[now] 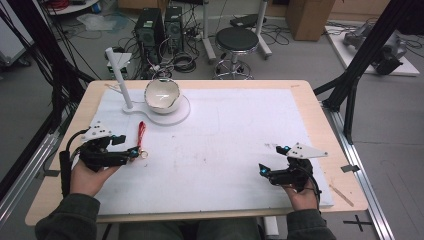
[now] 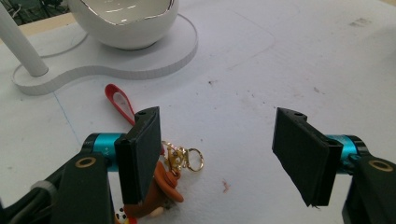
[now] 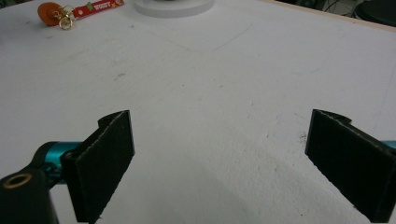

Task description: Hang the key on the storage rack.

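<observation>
Left claw (image 2: 219, 154) apart beside keychain (image 2: 161, 175); right claw (image 3: 219, 168) apart; bowl (image 1: 162, 94) on stand (image 1: 175, 115).

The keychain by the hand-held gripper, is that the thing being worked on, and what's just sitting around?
In the job:
- keychain, red strap, gold ring
- left hand-held gripper, open beside it

Perhaps for later:
- white bowl
- white stand with post

Just lying about:
- right hand-held gripper, open over bare mat
- stool

Even bright overhead light, soft shadows, slight blur throughout
</observation>
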